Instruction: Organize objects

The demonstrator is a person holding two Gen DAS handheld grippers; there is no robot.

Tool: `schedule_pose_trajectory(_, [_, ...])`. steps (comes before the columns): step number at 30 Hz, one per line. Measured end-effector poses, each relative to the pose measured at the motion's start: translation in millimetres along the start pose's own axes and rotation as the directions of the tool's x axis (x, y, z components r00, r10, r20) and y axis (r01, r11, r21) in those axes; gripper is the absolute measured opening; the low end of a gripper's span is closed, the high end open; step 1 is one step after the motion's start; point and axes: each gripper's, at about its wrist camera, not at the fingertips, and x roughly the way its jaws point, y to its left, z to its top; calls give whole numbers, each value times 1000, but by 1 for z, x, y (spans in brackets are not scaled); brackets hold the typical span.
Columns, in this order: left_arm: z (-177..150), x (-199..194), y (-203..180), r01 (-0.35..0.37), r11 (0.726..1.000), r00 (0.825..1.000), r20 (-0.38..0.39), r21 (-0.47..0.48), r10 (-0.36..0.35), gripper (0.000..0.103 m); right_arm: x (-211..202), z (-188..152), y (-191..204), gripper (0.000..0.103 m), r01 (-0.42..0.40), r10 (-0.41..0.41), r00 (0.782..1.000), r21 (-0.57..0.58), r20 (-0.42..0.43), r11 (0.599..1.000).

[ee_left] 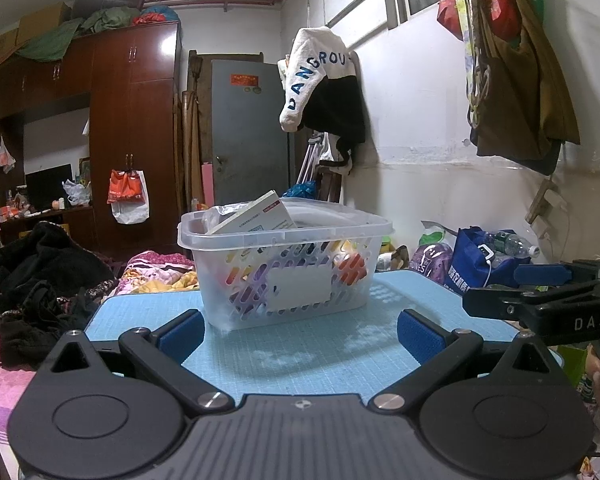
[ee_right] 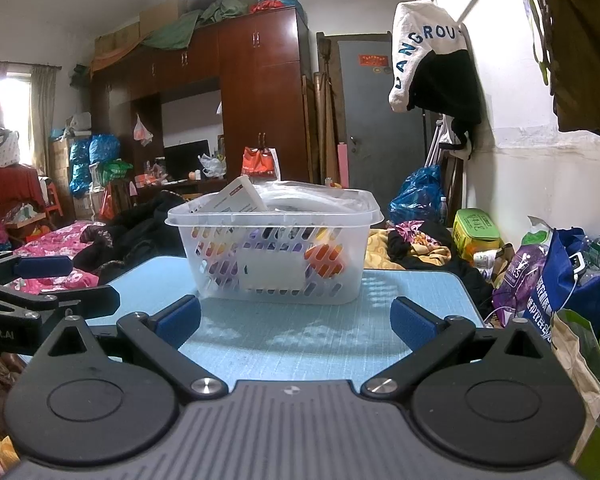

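Note:
A clear plastic basket with a slotted wall stands on the blue cutting mat. It holds a white box leaning on the rim, a plastic bag and colourful items seen through the slots. My left gripper is open and empty, just in front of the basket. In the right wrist view the basket stands at the middle of the mat, with the white box on top. My right gripper is open and empty in front of it. Each gripper shows at the other view's edge.
The mat lies on a small table. A bed with dark clothes and pink bedding is on the left. Bags, a blue tote and bottles crowd the right by the white wall. A wardrobe and grey door stand behind.

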Motion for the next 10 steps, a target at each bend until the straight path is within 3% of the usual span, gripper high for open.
schedule_pose_trajectory(10, [-1, -1, 4, 1, 1000, 1000, 22, -6, -1, 103, 3, -3, -1, 103, -2, 2, 1000, -7, -5, 1000])
